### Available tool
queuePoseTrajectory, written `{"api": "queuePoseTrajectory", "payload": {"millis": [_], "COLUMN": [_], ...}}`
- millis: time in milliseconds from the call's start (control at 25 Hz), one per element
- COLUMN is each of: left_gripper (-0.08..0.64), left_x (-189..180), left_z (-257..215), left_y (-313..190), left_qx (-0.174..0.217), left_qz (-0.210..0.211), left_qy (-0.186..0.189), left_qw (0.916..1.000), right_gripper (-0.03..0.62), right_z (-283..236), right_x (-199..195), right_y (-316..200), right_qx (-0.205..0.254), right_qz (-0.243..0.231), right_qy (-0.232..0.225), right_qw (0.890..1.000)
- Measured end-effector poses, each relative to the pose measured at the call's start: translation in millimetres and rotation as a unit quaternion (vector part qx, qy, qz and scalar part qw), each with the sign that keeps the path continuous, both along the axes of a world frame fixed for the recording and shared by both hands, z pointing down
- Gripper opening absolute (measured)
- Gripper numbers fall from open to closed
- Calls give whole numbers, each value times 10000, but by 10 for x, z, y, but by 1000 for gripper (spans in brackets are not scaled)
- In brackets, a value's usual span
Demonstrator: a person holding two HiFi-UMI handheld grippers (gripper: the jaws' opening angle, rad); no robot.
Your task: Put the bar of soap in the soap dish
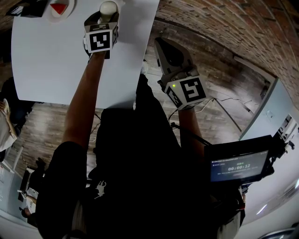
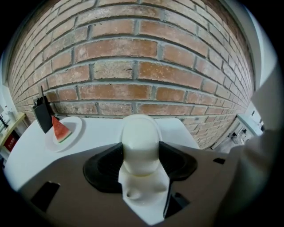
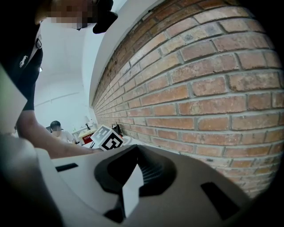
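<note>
A cream, rounded bar of soap (image 2: 141,142) stands upright between the black pads of my left gripper (image 2: 141,157), which is shut on it. In the head view that gripper (image 1: 106,16) holds the soap (image 1: 108,8) over the far part of the white table (image 1: 56,60). At the table's far left corner sits a small white dish (image 2: 73,133) (image 1: 69,10) with a red watermelon-like wedge (image 2: 60,128) on it, to the left of the soap. My right gripper (image 1: 161,45) hangs off the table's right edge, shut and holding nothing (image 3: 132,188).
A black object (image 2: 43,116) stands beside the dish by the brick wall (image 2: 146,75). The brick wall (image 3: 199,102) also runs close along my right gripper. Wooden floor (image 1: 215,79) lies right of the table. A dark screen (image 1: 238,165) is at the person's right.
</note>
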State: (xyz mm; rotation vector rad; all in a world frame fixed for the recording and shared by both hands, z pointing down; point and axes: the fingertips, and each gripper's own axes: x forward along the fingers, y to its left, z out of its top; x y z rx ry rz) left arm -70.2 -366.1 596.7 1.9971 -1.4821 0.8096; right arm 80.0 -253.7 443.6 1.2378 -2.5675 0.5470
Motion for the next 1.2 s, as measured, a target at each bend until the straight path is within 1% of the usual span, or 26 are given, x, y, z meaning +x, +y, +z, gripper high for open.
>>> {"api": "queuePoseTrajectory", "payload": {"millis": [160, 320, 400, 480, 640, 720, 800, 840, 960, 1080, 1160, 1200], "left_gripper": [258, 259, 282, 287, 287, 287, 285, 274, 173, 85, 43, 32], "left_x": [42, 71, 73, 61, 15, 52, 99, 118, 130, 74, 16, -15], "left_z": [-61, 99, 100, 61, -205, -414, -578, -650, -882, -1134, -1289, -1362], "left_y": [-38, -22, -15, 12, 51, 112, 211, 261, 407, 580, 709, 770], "left_qx": [82, 41, 76, 133, 503, 727, 873, 943, 1260, 1596, 1765, 1829], "left_qz": [57, 24, 9, 9, 10, 64, 132, 163, 195, 127, 42, 0], "left_qy": [-146, -231, -281, -274, -199, -58, 112, 174, 254, 235, 276, 314], "left_qw": [9998, 9997, 9996, 9995, 9985, 9973, 9960, 9953, 9915, 9868, 9839, 9826], "right_gripper": [5, 5, 5, 5, 5, 5, 5, 5, 5, 5, 5, 5], "right_z": [4, 10, 4, -24, -146, -205, -254, -277, -354, -453, -531, -568], "right_x": [42, 85, 103, 95, 32, 2, -19, -26, -46, -63, -73, -82], "right_y": [6, 14, 19, 41, 97, 139, 174, 185, 224, 285, 343, 372], "right_qx": [8, 13, 20, 62, 191, 225, 271, 302, 402, 539, 624, 666], "right_qz": [11, 44, 44, 23, -18, -33, -35, -34, -36, -4, 19, 19], "right_qy": [10, -30, -9, 23, 33, 37, 37, 36, 35, 16, -4, -12], "right_qw": [10000, 10000, 10000, 10000, 9998, 9997, 9996, 9995, 9992, 9985, 9980, 9978]}}
